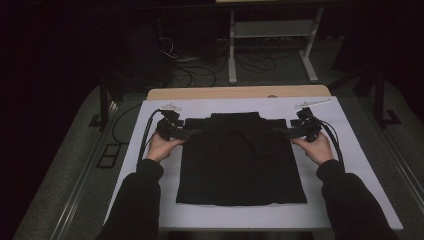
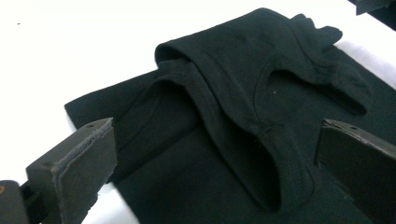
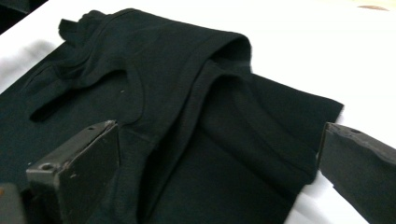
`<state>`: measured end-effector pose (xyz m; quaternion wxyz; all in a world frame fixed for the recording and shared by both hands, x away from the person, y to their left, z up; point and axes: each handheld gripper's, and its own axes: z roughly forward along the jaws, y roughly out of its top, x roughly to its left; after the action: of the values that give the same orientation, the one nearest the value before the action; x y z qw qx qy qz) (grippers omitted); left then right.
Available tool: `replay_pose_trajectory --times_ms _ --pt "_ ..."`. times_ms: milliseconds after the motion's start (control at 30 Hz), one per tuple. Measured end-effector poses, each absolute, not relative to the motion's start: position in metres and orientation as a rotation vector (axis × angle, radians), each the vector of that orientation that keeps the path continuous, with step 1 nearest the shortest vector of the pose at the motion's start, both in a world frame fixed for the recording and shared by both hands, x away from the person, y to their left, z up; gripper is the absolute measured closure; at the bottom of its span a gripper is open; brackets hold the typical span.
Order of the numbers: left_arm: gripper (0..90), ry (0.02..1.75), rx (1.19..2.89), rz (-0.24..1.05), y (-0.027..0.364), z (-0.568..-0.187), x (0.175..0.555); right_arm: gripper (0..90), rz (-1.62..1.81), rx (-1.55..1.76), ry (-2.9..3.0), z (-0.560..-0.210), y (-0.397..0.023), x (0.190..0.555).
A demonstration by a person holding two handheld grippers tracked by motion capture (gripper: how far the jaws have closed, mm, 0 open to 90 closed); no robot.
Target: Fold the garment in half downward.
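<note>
A black garment [image 1: 242, 160] lies flat mid-table [image 1: 350, 150] (top part folded over). The left gripper [image 1: 192, 133] at nine o'clock and right gripper [image 1: 280, 132] at three o'clock gape wide, holding nothing.

Matt black knit cloth garment [image 1: 242, 160]; smooth white table [image 1: 150, 145].

Beyond the tongs, past the white table cover [image 1: 150, 150] & the bare wood edge [image 1: 235, 93] at its far side, stood a pale metal frame [image 1: 270, 30] w/ loose cables [image 1: 200, 70] on the grey floor [image 1: 75, 165], plus a dark stand [image 1: 104, 107] off to the left.
</note>
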<state>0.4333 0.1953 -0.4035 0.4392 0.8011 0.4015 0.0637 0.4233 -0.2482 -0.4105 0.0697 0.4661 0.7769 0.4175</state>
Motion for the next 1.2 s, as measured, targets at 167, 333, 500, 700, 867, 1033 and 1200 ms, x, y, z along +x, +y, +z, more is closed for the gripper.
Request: replay_pose_trajectory --times_ms 167,333,500,700,867,1033,1200 --pt "0.0 0.984 1.986 0.144 0.189 -0.405 0.432 0.0 1.27 1.356 2.359 -0.408 -0.237 0.419" --pt "0.0 0.971 1.994 0.139 0.183 -0.406 0.431 0.0 1.275 1.328 2.382 -0.407 -0.228 0.417" --pt "0.0 0.96 1.999 0.135 0.18 -0.406 0.43 4.3 1.296 1.3 2.395 -0.408 -0.225 0.416" --pt "0.0 0.952 2.003 0.125 0.173 -0.41 0.43 7.8 1.302 1.275 2.417 -0.409 -0.222 0.415" --pt "0.0 0.939 2.014 0.109 0.167 -0.414 0.43 10.8 1.302 1.254 2.446 -0.412 -0.217 0.415" --pt "0.0 0.941 2.015 0.095 0.164 -0.417 0.431 15.8 1.293 1.236 2.466 -0.413 -0.213 0.414" --pt "6.5 0.943 2.018 0.063 0.163 -0.42 0.431 24.0 1.267 1.225 2.481 -0.414 -0.209 0.413"
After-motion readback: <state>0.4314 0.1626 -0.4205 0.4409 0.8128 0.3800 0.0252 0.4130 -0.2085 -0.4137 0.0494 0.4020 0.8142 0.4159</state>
